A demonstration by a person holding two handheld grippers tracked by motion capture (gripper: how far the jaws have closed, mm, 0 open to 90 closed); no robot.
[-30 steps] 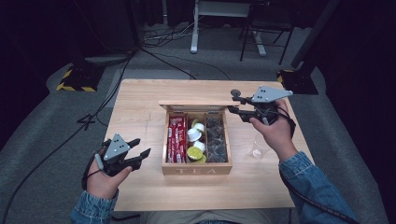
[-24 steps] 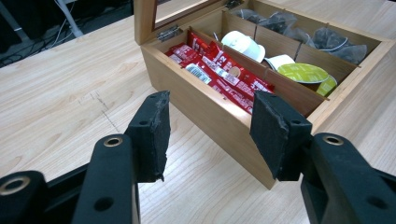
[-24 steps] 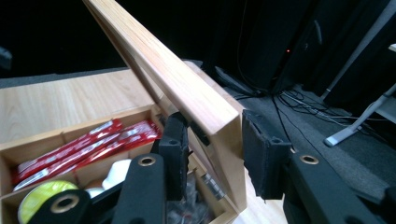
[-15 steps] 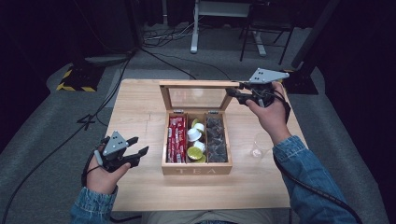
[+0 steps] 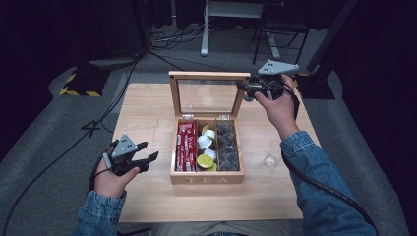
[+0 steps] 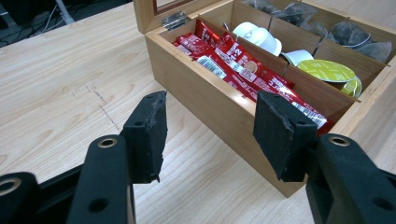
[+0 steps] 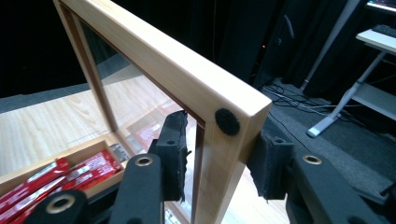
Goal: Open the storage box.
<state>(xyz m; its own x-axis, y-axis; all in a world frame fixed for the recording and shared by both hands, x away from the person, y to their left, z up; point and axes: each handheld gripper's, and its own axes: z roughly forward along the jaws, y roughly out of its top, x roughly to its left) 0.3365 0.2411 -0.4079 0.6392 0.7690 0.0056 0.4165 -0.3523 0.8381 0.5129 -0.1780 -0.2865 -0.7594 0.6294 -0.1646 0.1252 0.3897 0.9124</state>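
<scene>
My right tongs (image 5: pixel 244 91), upper right of the frame, pinch the glass-paned lid (image 5: pixel 206 93) of the tea box (image 5: pixel 207 178) at mid-counter (image 5: pixel 147 108); rigid wood, fragile pane, so I grip frame only. Left tongs (image 5: pixel 150 161) gape empty.

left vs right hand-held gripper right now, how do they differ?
The left hand-held gripper is open and holds nothing; the right hand-held gripper is shut on the tea box lid. The left sits low over the table beside the box; the right is raised at the lid's top corner. Both have black padded jaws.
</scene>
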